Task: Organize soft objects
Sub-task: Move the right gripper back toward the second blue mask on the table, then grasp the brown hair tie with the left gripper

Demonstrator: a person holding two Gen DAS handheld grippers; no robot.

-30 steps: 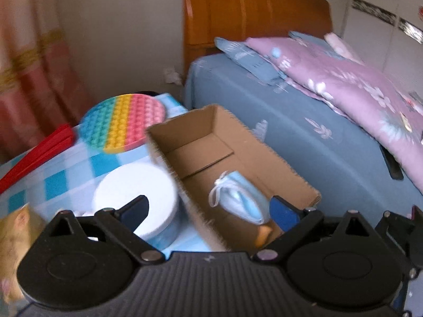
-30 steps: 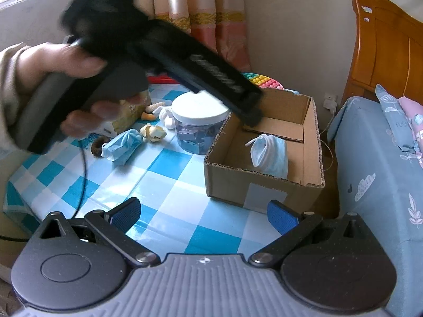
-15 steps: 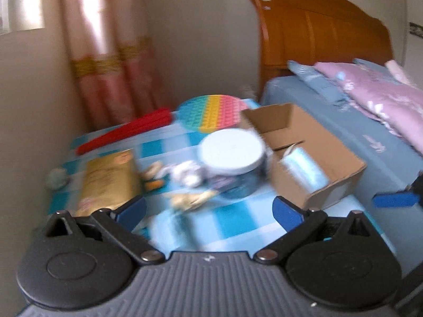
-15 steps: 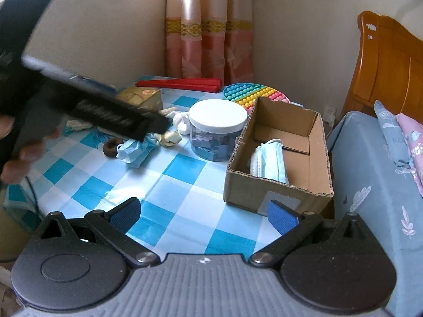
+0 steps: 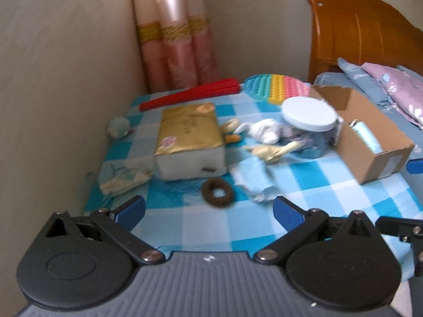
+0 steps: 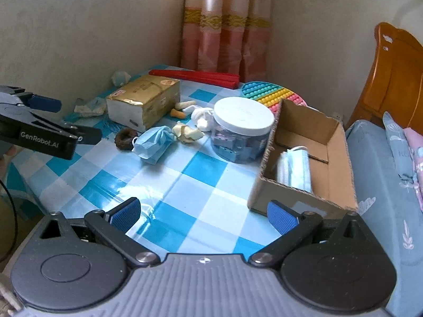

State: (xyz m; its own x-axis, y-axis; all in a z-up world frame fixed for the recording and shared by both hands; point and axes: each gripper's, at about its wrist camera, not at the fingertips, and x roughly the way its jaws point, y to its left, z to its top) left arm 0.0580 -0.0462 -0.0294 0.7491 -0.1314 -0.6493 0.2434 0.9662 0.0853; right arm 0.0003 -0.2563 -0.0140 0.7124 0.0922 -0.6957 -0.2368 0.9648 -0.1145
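- The left gripper (image 5: 208, 208) hangs over the near part of the counter (image 6: 169, 182), its blue fingers (image 5: 129, 210) spread wide with nothing between them; they have just been opening to this full spread.
- The right gripper (image 6: 203, 212) is also wide open and empty, pointing down at the checked cloth in front of the cardboard box (image 6: 306, 158).
- A folded light-blue face mask (image 6: 296, 166) lies inside the box, against its near wall.
- A second, crumpled blue face mask (image 6: 153, 142) lies on the counter, just beside a brown hair scrunchie (image 6: 125, 138) (the left view is blurred, so its texture is hard to read).
- Next to the crumpled mask sit a cream-coloured soft scrap (image 6: 187, 132) and a white bundle of cloth (image 6: 202, 116), the latter touching the plastic jar with a white lid (image 6: 242, 129).
- A gold tissue pack (image 6: 144, 100) stands behind the scrunchie; a rainbow pop-it mat (image 6: 272, 96) and a red folded item (image 6: 195, 76) lie at the far edge.
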